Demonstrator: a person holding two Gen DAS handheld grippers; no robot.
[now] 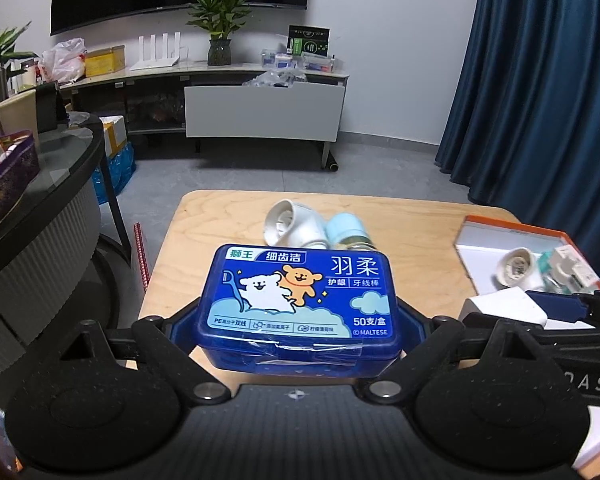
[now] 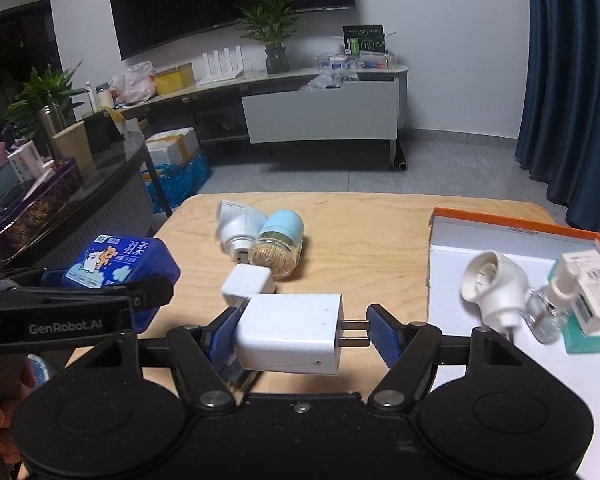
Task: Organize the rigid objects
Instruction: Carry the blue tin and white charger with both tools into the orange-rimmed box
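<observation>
My left gripper [image 1: 298, 320] is shut on a blue dental-floss box [image 1: 300, 304] with cartoon bears on its lid, held above the near part of the wooden table [image 1: 204, 232]. The same box [image 2: 116, 260] shows at the left of the right wrist view. My right gripper [image 2: 302, 334] is shut on a white charger plug [image 2: 288, 332]; its metal prongs press against the right pad [image 2: 382, 336]. On the table lie a white socket adapter [image 2: 238, 228], a toothpick jar [image 2: 280, 246] with a light-blue lid and a small white cube charger [image 2: 246, 284].
An orange-rimmed white box [image 2: 500, 232] at the table's right holds a white socket [image 2: 494, 288], a spray bottle [image 2: 548, 308] and a teal carton [image 2: 592, 292]. A dark round glass table [image 1: 60, 184] stands left. A blue curtain [image 1: 540, 80] hangs right.
</observation>
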